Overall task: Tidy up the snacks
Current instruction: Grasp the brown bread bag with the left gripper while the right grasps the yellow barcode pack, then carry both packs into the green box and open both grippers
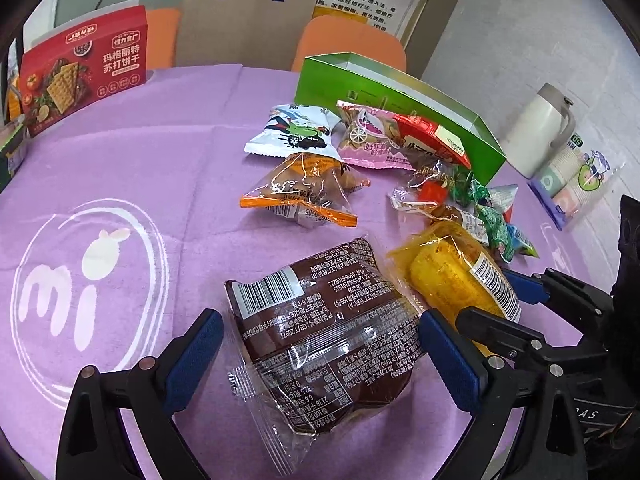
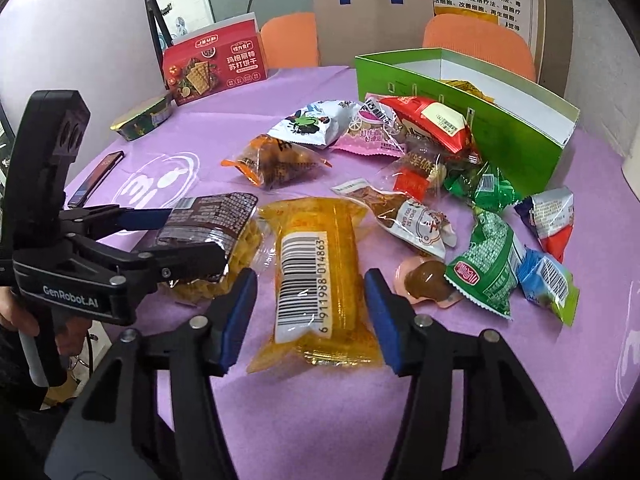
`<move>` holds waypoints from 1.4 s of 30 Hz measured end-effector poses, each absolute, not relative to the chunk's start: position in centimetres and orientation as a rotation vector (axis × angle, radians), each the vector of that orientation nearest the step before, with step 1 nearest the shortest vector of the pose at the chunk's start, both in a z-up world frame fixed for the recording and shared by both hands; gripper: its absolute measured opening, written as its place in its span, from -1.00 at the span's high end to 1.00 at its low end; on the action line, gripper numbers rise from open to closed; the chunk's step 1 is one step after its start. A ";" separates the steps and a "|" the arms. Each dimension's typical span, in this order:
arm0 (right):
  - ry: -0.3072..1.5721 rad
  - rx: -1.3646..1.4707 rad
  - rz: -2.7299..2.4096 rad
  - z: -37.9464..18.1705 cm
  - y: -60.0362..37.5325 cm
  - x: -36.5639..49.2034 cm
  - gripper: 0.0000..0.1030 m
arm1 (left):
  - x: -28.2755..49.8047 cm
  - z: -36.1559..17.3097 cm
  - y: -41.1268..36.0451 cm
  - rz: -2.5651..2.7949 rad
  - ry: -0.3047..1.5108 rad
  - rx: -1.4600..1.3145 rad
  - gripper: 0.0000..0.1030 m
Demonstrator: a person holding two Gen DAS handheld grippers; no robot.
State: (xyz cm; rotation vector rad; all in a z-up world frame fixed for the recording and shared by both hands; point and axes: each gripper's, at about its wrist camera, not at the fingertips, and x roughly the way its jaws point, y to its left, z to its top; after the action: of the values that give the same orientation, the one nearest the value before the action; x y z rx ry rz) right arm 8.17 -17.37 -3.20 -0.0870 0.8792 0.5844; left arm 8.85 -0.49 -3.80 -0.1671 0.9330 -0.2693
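Observation:
A brown snack packet (image 1: 320,328) lies barcode-up on the purple cloth between the blue pads of my left gripper (image 1: 320,356), which is open around it. Beside it lies a yellow packet (image 2: 316,280), and my right gripper (image 2: 312,316) straddles it, open, with small gaps at each pad. The right wrist view shows the left gripper (image 2: 188,236) over the brown packet (image 2: 216,216). More wrapped snacks (image 1: 304,188) lie loose in front of an open green box (image 2: 460,100).
A red cracker box (image 1: 84,76) stands at the far left, with a green tin (image 2: 140,120) and a phone (image 2: 96,178) near the table edge. A white flask (image 1: 536,128) and a pack of paper cups (image 1: 576,176) stand right. Orange chairs (image 2: 480,44) sit behind.

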 end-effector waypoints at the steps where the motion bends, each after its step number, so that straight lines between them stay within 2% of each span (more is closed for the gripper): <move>1: 0.889 -0.086 0.583 -3.5 -17.4 8.3 -0.05 | 8.8 -3.9 -0.7 -0.269 0.922 -0.146 -0.89; 2: 0.908 -0.086 0.576 -3.9 -17.3 8.6 0.16 | 8.8 -3.9 -0.9 -0.270 0.913 -0.121 -0.72; 6: 0.912 -0.062 0.571 -3.5 -17.6 8.6 0.22 | 8.4 -3.3 -1.2 -0.293 0.901 -0.091 -0.51; 8: 0.904 -0.053 0.579 -3.0 -17.7 8.3 0.23 | 8.2 -2.8 -0.8 -0.317 0.894 -0.119 -0.26; 11: 0.873 -0.058 0.580 -1.9 -17.9 7.8 0.23 | 8.0 -2.2 -0.3 -0.341 0.895 -0.147 -0.17; 17: 0.792 -0.034 0.574 1.1 -18.8 7.4 0.24 | 7.7 -0.2 0.7 -0.369 0.856 -0.192 -0.12; 26: 0.647 0.026 0.482 6.2 -22.3 8.9 0.24 | 9.6 7.3 -0.3 -0.442 0.703 -0.178 -0.12; 33: 0.594 0.067 0.375 8.0 -25.2 12.1 0.24 | 15.0 10.7 -3.3 -0.463 0.667 -0.180 -0.12; 42: 0.627 0.133 0.296 6.4 -27.8 18.3 0.24 | 24.2 11.3 -7.3 -0.437 0.697 -0.218 -0.12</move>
State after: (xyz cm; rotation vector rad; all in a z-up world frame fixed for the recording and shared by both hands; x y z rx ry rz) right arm 18.28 -27.80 6.40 0.1331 0.6265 0.2955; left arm 24.23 -7.34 11.32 -0.2176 0.6966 -0.4374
